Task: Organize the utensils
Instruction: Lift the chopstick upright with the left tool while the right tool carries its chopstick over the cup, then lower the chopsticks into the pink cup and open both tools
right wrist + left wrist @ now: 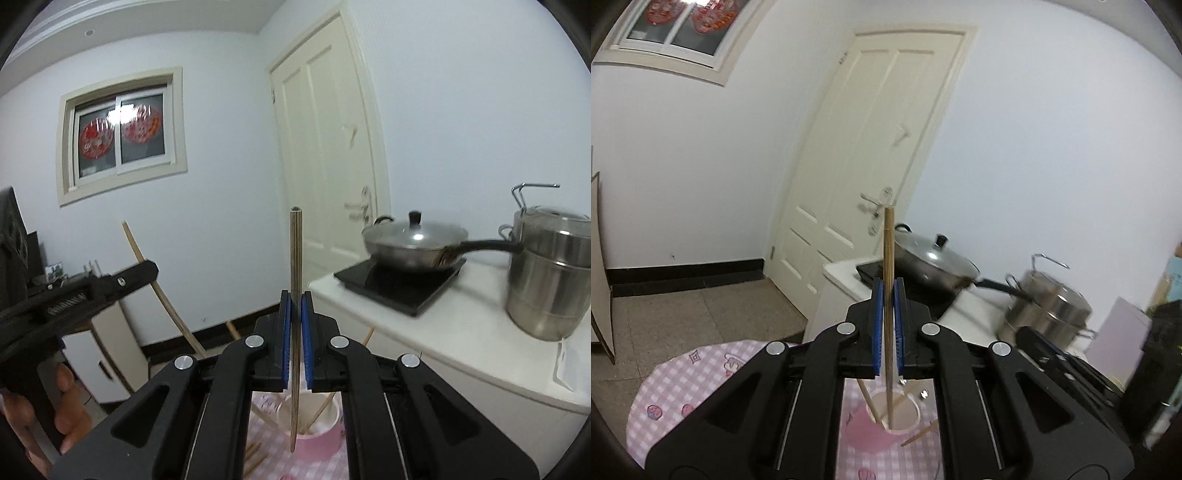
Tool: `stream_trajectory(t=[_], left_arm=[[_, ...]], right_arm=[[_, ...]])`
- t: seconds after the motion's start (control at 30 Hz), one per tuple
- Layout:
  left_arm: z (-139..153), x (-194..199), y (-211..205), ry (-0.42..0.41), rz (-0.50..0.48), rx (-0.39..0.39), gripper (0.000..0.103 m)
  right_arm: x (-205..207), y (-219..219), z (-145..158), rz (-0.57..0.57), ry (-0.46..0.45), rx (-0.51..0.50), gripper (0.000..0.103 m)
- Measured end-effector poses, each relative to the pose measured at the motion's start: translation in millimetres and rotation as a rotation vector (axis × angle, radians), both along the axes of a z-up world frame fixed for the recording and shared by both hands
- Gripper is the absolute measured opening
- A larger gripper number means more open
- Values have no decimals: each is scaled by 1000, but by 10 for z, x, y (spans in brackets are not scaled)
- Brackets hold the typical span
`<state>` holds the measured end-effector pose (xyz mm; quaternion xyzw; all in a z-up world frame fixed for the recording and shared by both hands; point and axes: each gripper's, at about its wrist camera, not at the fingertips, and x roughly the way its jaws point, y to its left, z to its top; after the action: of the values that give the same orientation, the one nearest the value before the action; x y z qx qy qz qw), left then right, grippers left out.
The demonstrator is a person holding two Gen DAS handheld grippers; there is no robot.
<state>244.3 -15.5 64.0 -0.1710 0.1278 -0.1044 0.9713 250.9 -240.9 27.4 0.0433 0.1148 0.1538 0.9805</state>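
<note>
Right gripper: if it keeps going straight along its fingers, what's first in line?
Probably nothing close. The right gripper, shut on a wooden chopstick, points past the white counter's left edge toward the pale wall beside the cream door; depth is unclear.

1. The left gripper (pixel 888 295) clamps one wooden chopstick (pixel 888 251) upright between its blue pads (pixel 877 325), above a pink cup (pixel 886 424).
2. The cup stands on a pink checked tablecloth (pixel 698 380); more chopsticks lean inside it, and another chopstick (pixel 919 435) rests against its rim.
3. Behind, a lidded wok (pixel 934 262) sits on a black induction cooker (pixel 871 273) atop a white counter (pixel 971 314), near a steel steamer pot (pixel 1049 306) and a cream door (pixel 871 147).
</note>
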Motion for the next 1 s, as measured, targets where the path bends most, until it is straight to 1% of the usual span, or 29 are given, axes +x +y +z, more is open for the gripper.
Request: stream_trajectory(t=[0.07, 0.2, 0.3, 0.4, 0.57, 0.77, 1.0], left_arm=[[-42, 91, -48, 0, 10, -3, 6], [-188, 268, -169, 11, 16, 11, 6], [-306, 366, -244, 27, 7, 23, 6], [-419, 440, -320, 44, 3, 58, 6], [-591, 498, -356, 77, -12, 83, 6], [-760, 458, -377, 93, -23, 128, 6], [-875, 390, -347, 121, -50, 149, 7]], right_arm=[[46, -24, 3, -14, -29, 3, 4], [151, -51, -35, -28, -48, 6, 4], [225, -54, -105, -31, -29, 3, 4], [300, -66, -226, -31, -5, -9, 4], [358, -92, -416, -29, 43, -10, 4], [316, -74, -607, -18, 72, -17, 4], [275, -71, -785, -19, 111, -25, 4]])
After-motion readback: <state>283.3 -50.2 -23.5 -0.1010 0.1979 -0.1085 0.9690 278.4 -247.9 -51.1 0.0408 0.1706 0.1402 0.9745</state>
